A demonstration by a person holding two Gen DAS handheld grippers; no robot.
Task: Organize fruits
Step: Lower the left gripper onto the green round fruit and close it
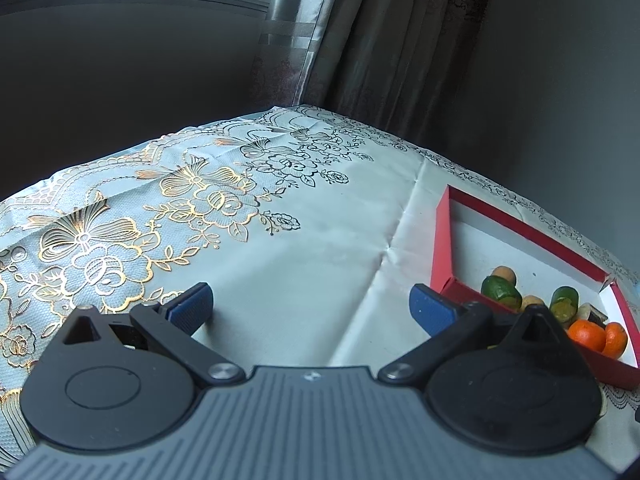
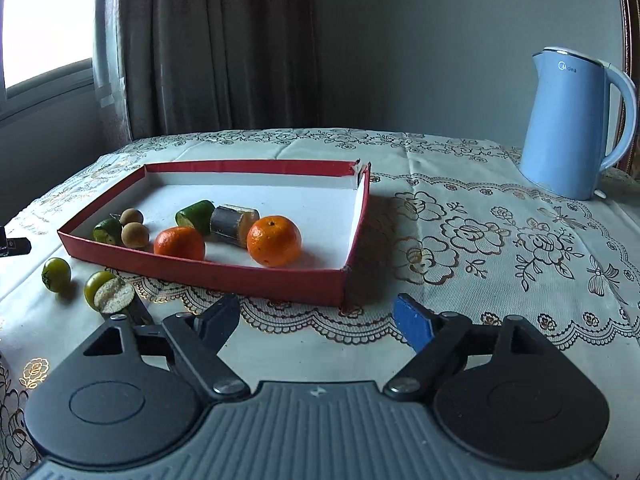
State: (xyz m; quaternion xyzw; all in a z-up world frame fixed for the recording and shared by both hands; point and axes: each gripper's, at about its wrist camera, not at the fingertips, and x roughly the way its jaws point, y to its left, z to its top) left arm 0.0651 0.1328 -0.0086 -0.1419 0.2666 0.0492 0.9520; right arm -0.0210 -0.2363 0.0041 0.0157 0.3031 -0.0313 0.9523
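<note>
Both of my hand-held grippers have nothing in them right now. My right hand-held gripper (image 2: pixel 316 322) has its jaws spread wide, and only bare cloth shows between them. It sits just in front of the near wall of the red box (image 2: pixel 224 276). My left hand-held gripper (image 1: pixel 310 308) is spread wide too, over a bare part of the desk (image 1: pixel 320 216), with the red box off to its right.

I think a good part of the job is done. Inside the box I can see two oranges, one big orange (image 2: pixel 274 241) and a second orange (image 2: pixel 180 243) beside it. Between and behind them lies a short brown and yellow piece (image 2: pixel 234 224) that I cannot name for sure. A cut green fruit (image 2: pixel 196 212) lies touching it. Near the left end of the box there is another green fruit (image 2: pixel 107 231) and two little brown round fruits (image 2: pixel 134 226), all close together.

Two things are not in the box yet. A small green fruit (image 2: pixel 56 274) sits on the desk outside the near left corner of the box. A cut green fruit half (image 2: pixel 108 292) lies next to it, just beside my right hand-held gripper's left finger.

So I guess those two still need to go in. The blue kettle (image 2: pixel 576 124) stands far off by the far right corner of the desk, out of the way.
</note>
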